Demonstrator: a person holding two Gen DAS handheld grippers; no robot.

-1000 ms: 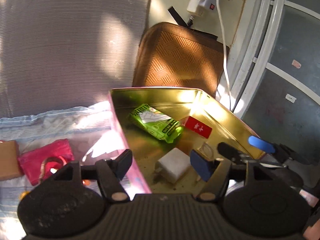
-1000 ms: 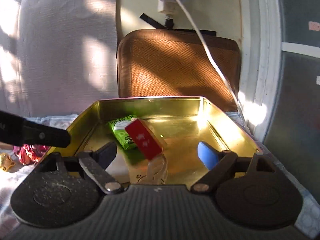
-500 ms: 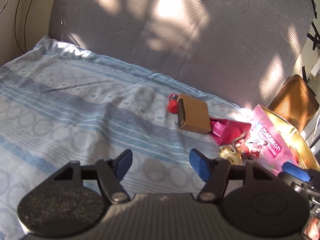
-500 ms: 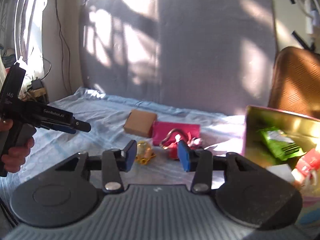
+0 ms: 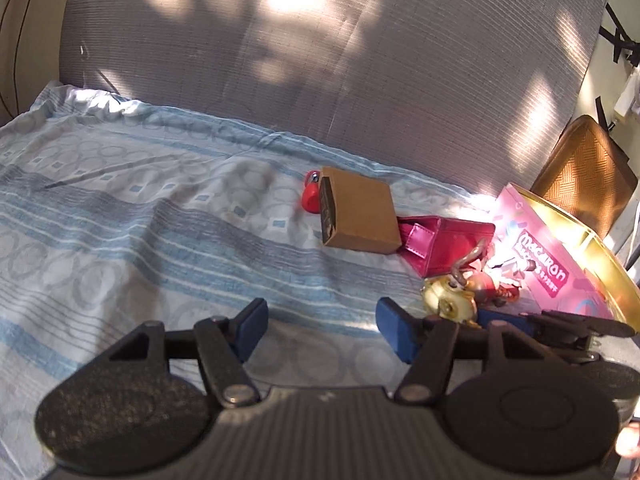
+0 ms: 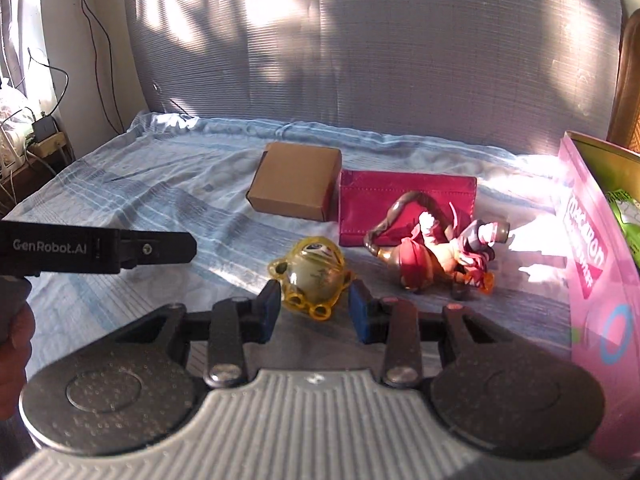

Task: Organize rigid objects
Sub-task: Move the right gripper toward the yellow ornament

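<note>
Right wrist view: right claw point(image 6: 314, 314) spread around yellow toy point(image 6: 312, 276); left claw point(image 5: 320, 330) spread, empty.

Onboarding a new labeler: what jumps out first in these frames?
The yellow toy, right between the open right tongs on the blue sheet. Behind it lie a brown box and a red wallet with a figurine in front of the wallet. The pink tin stands at the right edge; the left tongs hang open over bare sheet.
</note>
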